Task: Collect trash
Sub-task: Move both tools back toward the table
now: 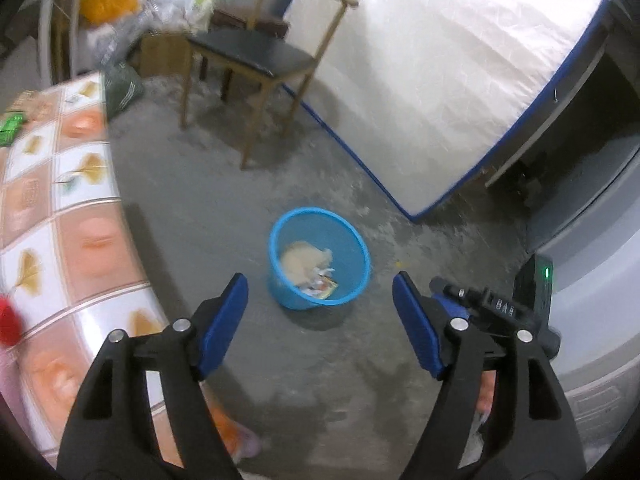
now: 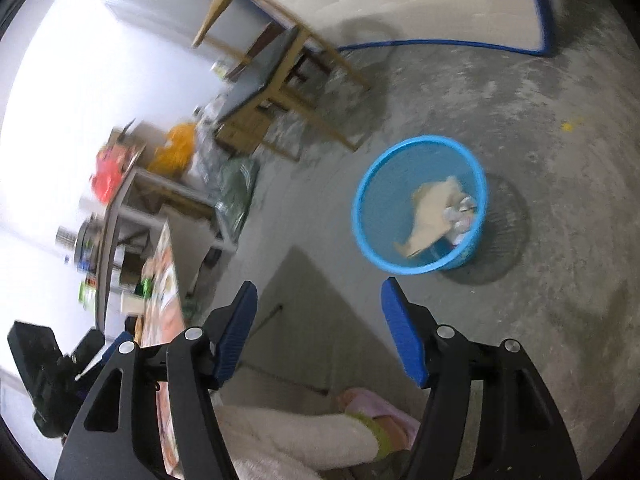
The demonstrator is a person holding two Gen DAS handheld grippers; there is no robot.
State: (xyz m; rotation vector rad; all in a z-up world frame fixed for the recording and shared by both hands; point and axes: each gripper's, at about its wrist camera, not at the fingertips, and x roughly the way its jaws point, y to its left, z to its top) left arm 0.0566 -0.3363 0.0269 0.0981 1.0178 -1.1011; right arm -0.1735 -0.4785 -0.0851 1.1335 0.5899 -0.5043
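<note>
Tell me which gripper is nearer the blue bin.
Hard to say. The left gripper hangs open above the blue bin, roughly centred; the right gripper is open too, up and off to one side.

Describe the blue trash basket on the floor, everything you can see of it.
The blue trash basket is a round, open-topped bin, seemingly plastic with fine mesh walls and a solid rim. It stands upright on the grey concrete floor, near the mattress corner, apart from the chair. Inside lie a crumpled beige sheet and some small wrappers; it is far from full. Neither gripper touches it.
</note>
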